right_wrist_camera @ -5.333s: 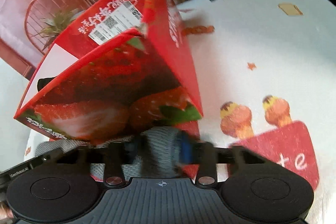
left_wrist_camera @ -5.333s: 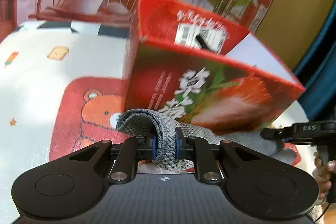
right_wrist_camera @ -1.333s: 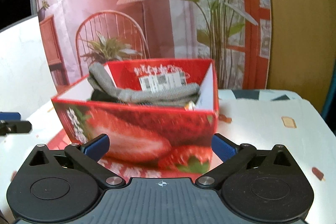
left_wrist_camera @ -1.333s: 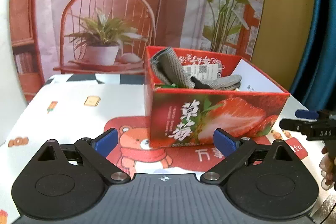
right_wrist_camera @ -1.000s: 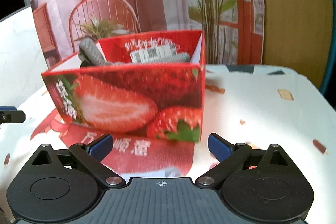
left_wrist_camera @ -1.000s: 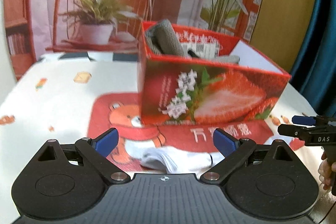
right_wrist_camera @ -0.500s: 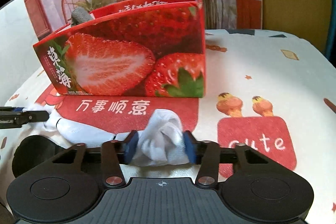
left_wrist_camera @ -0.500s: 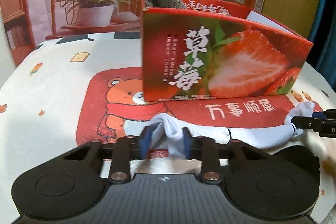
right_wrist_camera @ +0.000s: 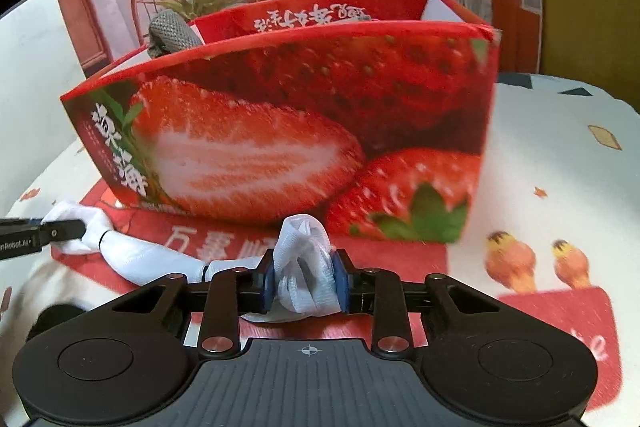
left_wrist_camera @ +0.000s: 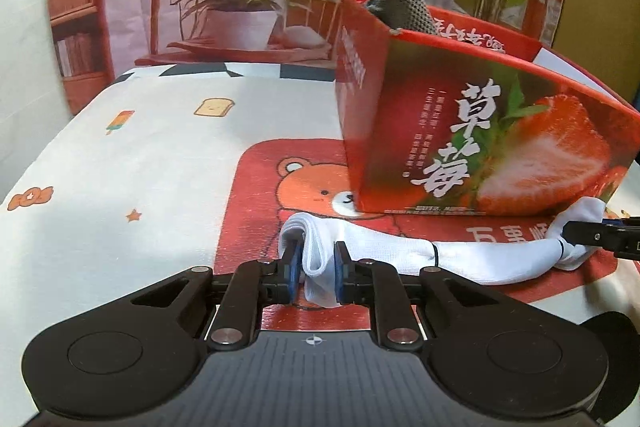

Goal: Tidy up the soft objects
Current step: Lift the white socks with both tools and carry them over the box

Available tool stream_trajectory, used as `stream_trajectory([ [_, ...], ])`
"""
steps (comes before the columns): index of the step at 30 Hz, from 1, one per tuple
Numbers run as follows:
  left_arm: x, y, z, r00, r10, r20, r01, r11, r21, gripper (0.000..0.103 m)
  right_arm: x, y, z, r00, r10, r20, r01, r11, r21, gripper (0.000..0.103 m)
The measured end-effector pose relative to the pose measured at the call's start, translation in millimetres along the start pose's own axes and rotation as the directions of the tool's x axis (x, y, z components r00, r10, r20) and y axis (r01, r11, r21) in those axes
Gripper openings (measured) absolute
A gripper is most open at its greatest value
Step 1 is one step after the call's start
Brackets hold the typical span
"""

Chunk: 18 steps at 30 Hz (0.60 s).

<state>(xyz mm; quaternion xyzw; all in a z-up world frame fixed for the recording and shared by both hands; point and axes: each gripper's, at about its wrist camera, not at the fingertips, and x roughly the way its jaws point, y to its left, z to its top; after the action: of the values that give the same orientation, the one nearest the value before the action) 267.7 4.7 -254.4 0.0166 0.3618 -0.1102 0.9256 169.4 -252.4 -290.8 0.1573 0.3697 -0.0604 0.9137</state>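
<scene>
White sock [left_wrist_camera: 472, 257] lies stretched on the desk [left_wrist_camera: 132, 183] before the strawberry box [left_wrist_camera: 480, 147]. Both my jaws have just been closing: left gripper [left_wrist_camera: 316, 267] clenches one end, right gripper [right_wrist_camera: 306, 277] the other. Grey sock [right_wrist_camera: 172, 33] pokes from the box.

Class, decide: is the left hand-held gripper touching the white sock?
Touching. The left wrist view shows the left hand-held gripper with both pads pinching the white sock.
</scene>
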Motion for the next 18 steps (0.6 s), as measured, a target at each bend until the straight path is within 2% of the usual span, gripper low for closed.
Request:
stream_trajectory([
  [7,1.7,-3.8,-2.2,1.0,0.008,0.001,-0.008,1.0,0.01,0.019,0.4,-4.5,-11.2,0.999,0.023,0.043,-0.023,1.0,0.0,0.027],
  [18,-2.0,-3.5,-7.0,1.0,0.005,0.022,-0.006,1.0,0.013,0.017,-2.4,-5.6,-15.2,0.997,0.034,0.063,-0.035,0.999,0.003,0.027],
])
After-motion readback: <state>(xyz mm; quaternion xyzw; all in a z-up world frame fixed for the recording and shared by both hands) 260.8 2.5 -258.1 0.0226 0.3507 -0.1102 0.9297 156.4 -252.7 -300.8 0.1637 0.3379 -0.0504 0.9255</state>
